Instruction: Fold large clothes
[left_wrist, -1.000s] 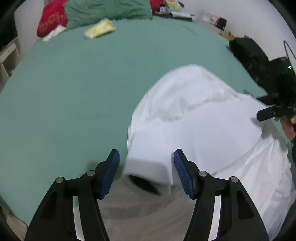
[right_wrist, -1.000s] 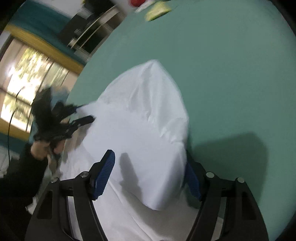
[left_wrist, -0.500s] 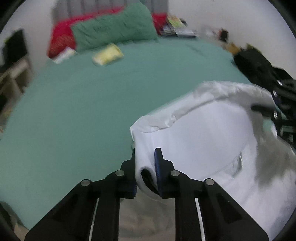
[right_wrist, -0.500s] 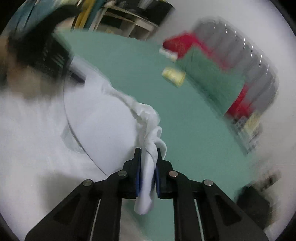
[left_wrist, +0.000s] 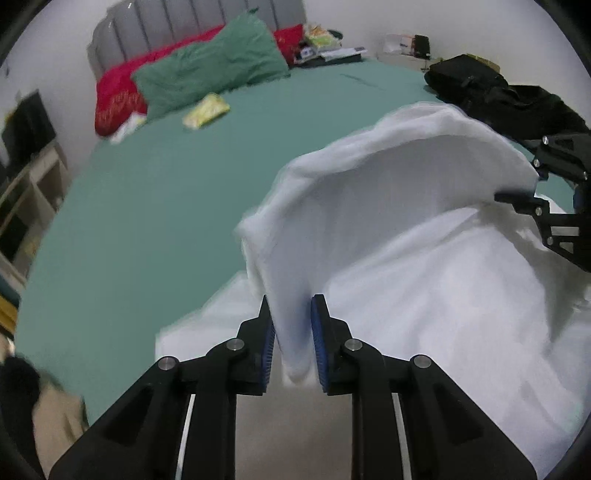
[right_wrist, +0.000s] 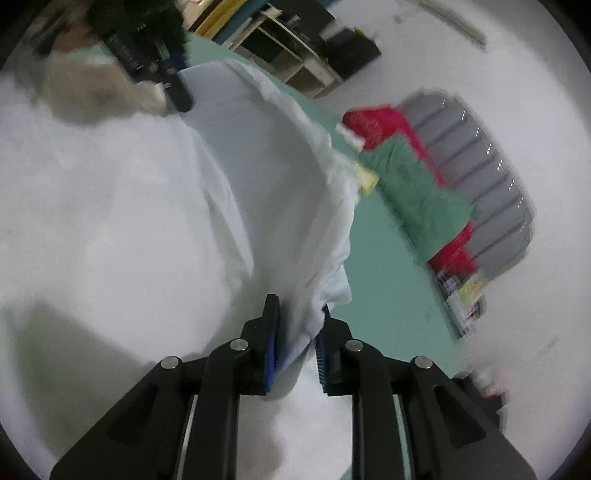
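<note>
Both grippers now pinch white garment (left_wrist: 406, 229); lifted.

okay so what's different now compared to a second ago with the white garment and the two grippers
Both grippers went from open jaws to pinching an edge of the white garment: the left gripper and the right gripper each hold a bunched fold and have lifted it off the bed into an arch. By now the jaws have eased slightly wider. The pillows stayed put.
</note>
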